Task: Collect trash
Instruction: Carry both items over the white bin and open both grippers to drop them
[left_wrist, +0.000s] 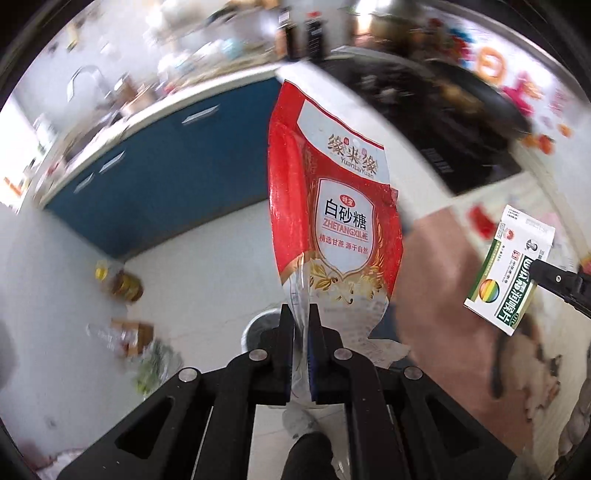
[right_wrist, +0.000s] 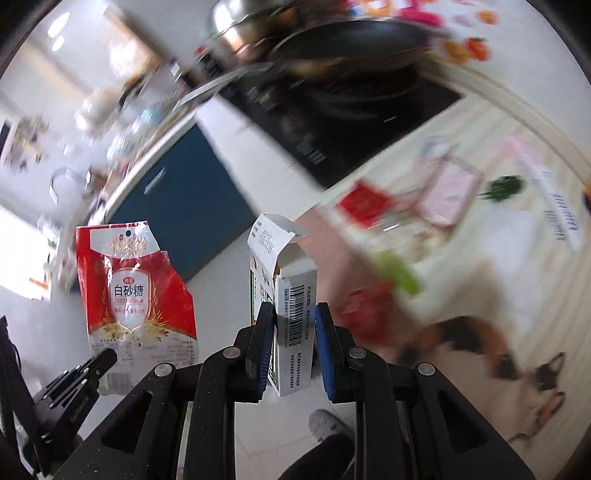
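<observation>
Left hand-held gripper clamped on one glossy, crinkled red-and-white plastic sugar bag. Right hand-held gripper clamped on one rectangular white cardboard box, flap open.

Empty red-and-white sugar bag and opened white medicine box (flap torn) are held upright.

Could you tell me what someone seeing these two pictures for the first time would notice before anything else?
First, the red and white sugar bag, standing tall mid-frame and pinched at its bottom edge by the left gripper. Next, the opened white medicine box, clamped upright in the right gripper, its top flap torn open. Behind them, a calico cat lies at lower right, and a black pan sits on the dark cooktop.
</observation>
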